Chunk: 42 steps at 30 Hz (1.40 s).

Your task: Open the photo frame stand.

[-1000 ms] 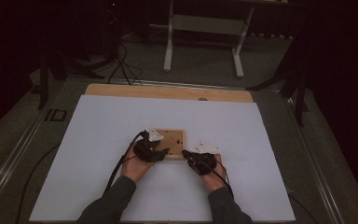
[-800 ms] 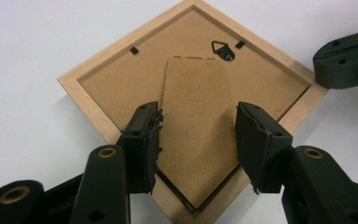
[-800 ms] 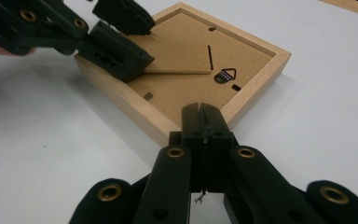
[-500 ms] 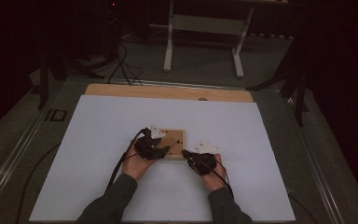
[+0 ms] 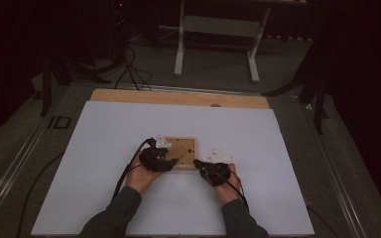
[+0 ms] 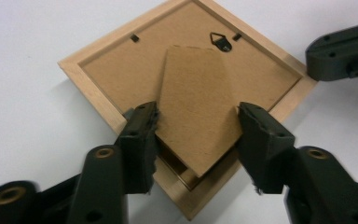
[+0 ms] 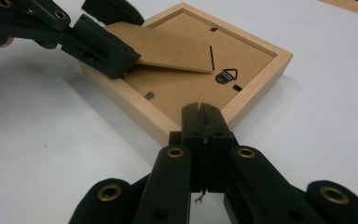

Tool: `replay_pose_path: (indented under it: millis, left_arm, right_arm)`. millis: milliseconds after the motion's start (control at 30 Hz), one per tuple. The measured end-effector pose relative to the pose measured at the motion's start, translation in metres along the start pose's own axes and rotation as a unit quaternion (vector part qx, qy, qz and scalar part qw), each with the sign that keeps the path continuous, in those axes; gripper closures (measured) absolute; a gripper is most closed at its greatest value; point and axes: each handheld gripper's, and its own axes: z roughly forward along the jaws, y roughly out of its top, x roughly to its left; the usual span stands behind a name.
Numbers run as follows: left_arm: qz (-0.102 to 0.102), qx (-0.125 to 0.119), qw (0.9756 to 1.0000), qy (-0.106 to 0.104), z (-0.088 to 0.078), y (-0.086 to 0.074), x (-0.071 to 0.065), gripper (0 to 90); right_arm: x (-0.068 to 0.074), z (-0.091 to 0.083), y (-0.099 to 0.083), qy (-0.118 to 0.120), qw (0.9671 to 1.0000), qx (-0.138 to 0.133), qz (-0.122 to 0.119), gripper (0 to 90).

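A counter is seen from above, and most of its top is covered by a white sheet, with a strip of bare wood left showing along the far edge. Near the middle of the sheet, a little toward the person's side, a wooden picture frame is laid face down, so that its brown backing board is turned upward. A small metal hanger is fixed to the backing near one edge, and small black retaining tabs are seen along the inner rim.

The left gripper is held at the frame's near left corner. Its jaws are set partly apart and are closed against the two side edges of the cardboard easel stand, which is lifted at a shallow tilt above the backing while its far end stays on the board. In the right gripper view the same stand is seen raised, pinched by the left gripper.

The right gripper is held at the frame's near right side. Its jaws are pressed fully together with nothing between them, and their joined tip is placed at the frame's wooden rim; whether it actually touches cannot be told.
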Motion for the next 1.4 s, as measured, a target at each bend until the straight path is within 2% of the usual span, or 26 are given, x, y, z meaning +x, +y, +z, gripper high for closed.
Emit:
replay_pose_path:
  millis: [67, 133, 267, 300, 400, 467, 567, 667, 733, 900, 1000, 1267, 1300, 1400]
  left_arm:
    - [-0.003, 0.004, 1.0000, 0.001, 0.000, 0.001, 0.000, 50.2]
    - [-0.019, 0.010, 0.9998, 0.005, -0.003, 0.006, -0.002, 50.3]
    - [-0.033, 0.003, 0.9995, 0.003, -0.008, 0.013, -0.003, 50.1]
    - [-0.051, -0.009, 0.9986, -0.010, -0.010, 0.016, 0.000, 50.1]
    - [-0.081, -0.018, 0.9961, -0.031, -0.011, 0.017, 0.005, 50.0]
    - [-0.087, -0.015, 0.9954, -0.037, -0.011, 0.017, 0.006, 49.4]
    - [-0.096, -0.013, 0.9948, -0.032, -0.011, 0.016, 0.008, 46.5]
    - [-0.111, -0.011, 0.9927, -0.045, -0.011, 0.016, 0.010, 44.9]
    - [-0.115, -0.009, 0.9923, -0.046, -0.011, 0.016, 0.011, 44.2]
    - [-0.132, 0.001, 0.9889, -0.068, -0.007, 0.015, 0.012, 44.2]
    - [-0.144, 0.005, 0.9868, -0.073, -0.006, 0.016, 0.013, 45.4]
    - [-0.163, 0.006, 0.9834, -0.079, -0.005, 0.016, 0.017, 49.7]
    - [-0.170, 0.006, 0.9815, -0.087, -0.005, 0.015, 0.019, 49.7]
    - [-0.178, 0.010, 0.9792, -0.098, -0.002, 0.014, 0.022, 50.7]
  right_arm:
    - [0.000, 0.000, 0.000, 0.000, 1.0000, 0.000, 0.000, 89.4]
    - [0.000, 0.000, 0.000, 0.000, 1.0000, 0.000, -0.002, 89.4]
    - [0.000, 0.000, 0.000, -0.001, 1.0000, 0.001, -0.003, 89.4]
    - [0.000, 0.000, 0.000, 0.000, 1.0000, 0.000, -0.003, 89.4]
    - [0.000, 0.000, 0.000, -0.002, 1.0000, 0.001, -0.005, 89.3]
    - [0.000, 0.000, 0.000, -0.001, 1.0000, 0.001, -0.004, 89.3]
    - [0.000, 0.000, 0.000, -0.001, 1.0000, 0.001, -0.003, 89.3]
    - [0.000, 0.000, 0.000, -0.001, 1.0000, 0.002, -0.003, 89.3]
    - [0.000, 0.000, 0.000, -0.001, 1.0000, 0.001, -0.003, 89.3]
    - [0.000, 0.000, 0.000, -0.001, 1.0000, 0.002, -0.004, 89.2]
    - [0.000, 0.000, 0.000, -0.001, 1.0000, 0.002, -0.004, 89.0]
    - [0.000, 0.000, 0.000, -0.002, 1.0000, 0.002, -0.004, 88.5]
    - [0.000, 0.000, 0.000, -0.002, 1.0000, 0.002, -0.004, 88.5]
    - [0.000, 0.000, 0.000, -0.001, 1.0000, 0.002, -0.005, 88.5]
